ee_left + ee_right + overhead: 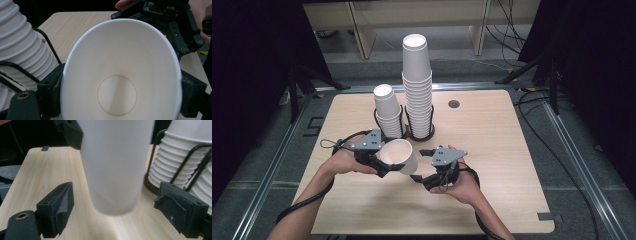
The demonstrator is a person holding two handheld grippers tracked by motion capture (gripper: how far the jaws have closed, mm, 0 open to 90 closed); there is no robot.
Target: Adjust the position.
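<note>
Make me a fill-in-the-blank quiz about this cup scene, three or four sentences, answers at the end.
1. The left gripper is shut on a single white paper ____.
2. The right gripper has its jaws ____, clear of the cup.
3. Behind the hands stand ____ stacks of cups, the short stack and the tall stack.
4. The taller stack is the one on the ____ in the high view.

Missing words: cup; open; two; right
</note>
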